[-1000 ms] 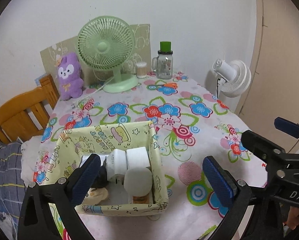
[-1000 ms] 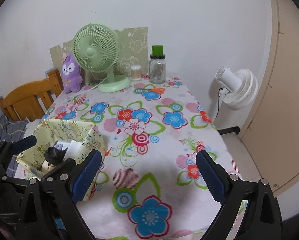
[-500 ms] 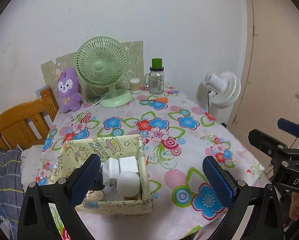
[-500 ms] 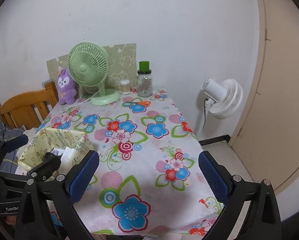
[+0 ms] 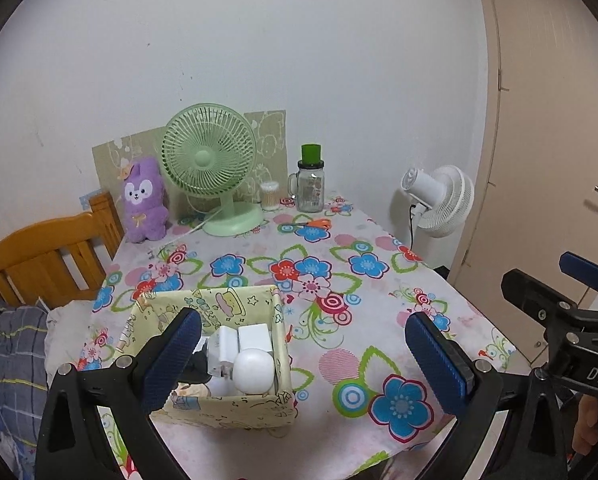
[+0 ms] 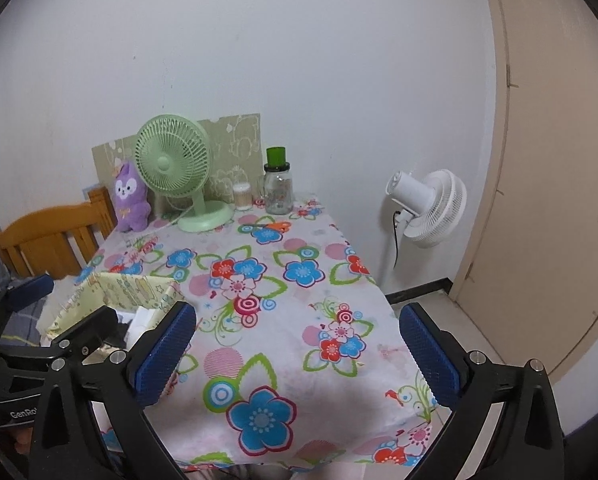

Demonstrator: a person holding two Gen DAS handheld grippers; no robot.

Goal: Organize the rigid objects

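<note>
A yellow patterned fabric box (image 5: 255, 406) stands near the front left of the flowered table (image 5: 319, 256). It holds several white rigid items, among them a round white one (image 5: 254, 370) and white plug-like blocks (image 5: 239, 340), plus a dark item partly hidden. The box also shows in the right wrist view (image 6: 139, 286). My left gripper (image 5: 305, 360) is open and empty, held back from the table above its front edge. My right gripper (image 6: 299, 350) is open and empty, over the front right of the table.
At the table's back stand a green desk fan (image 5: 211, 164), a purple plush (image 5: 145, 200), a jar of cotton swabs (image 5: 269, 196) and a glass jar with a green lid (image 5: 311, 184). A wooden chair (image 5: 47, 256) is left, a white floor fan (image 5: 439, 200) and door right.
Both grippers have pulled back and up from the table, so the box and table look smaller and farther. Both stay open and empty.
</note>
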